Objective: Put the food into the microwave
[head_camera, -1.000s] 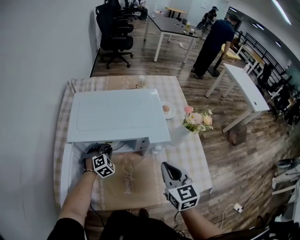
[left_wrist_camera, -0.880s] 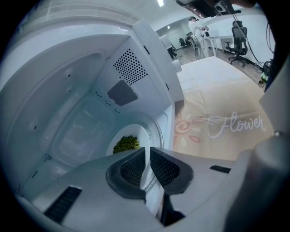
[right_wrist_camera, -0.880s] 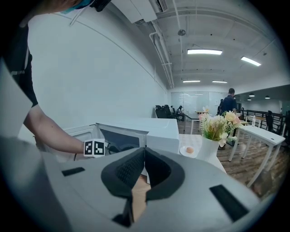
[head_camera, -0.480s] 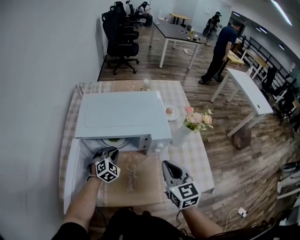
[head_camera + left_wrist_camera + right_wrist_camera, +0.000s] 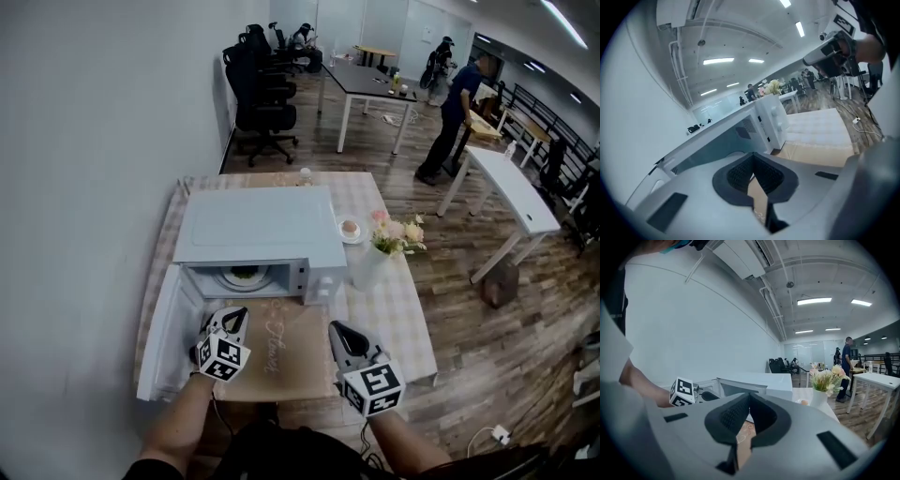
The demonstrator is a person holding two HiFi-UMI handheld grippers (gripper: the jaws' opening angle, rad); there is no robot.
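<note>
Seemingly the loading step is done: the food (image 5: 246, 273), a dark-greenish heap too small to ID, sits on a pale plate (image 5: 225, 278) inside the microwave (image 5: 258, 230), at approx 12 o'clock from the left claw (image 5: 234, 317). Both claws are pinched together w/ nothing btwn the pads, the left one just in front of the cavity mouth, the right claw (image 5: 339, 330) at its 3 o'clock over the desk (image 5: 398, 305). Next move, I'd judge: get the left claw behind the door (image 5: 167, 328), which hangs wide open at the oven's 8 o'clock, & swing it shut.
</note>
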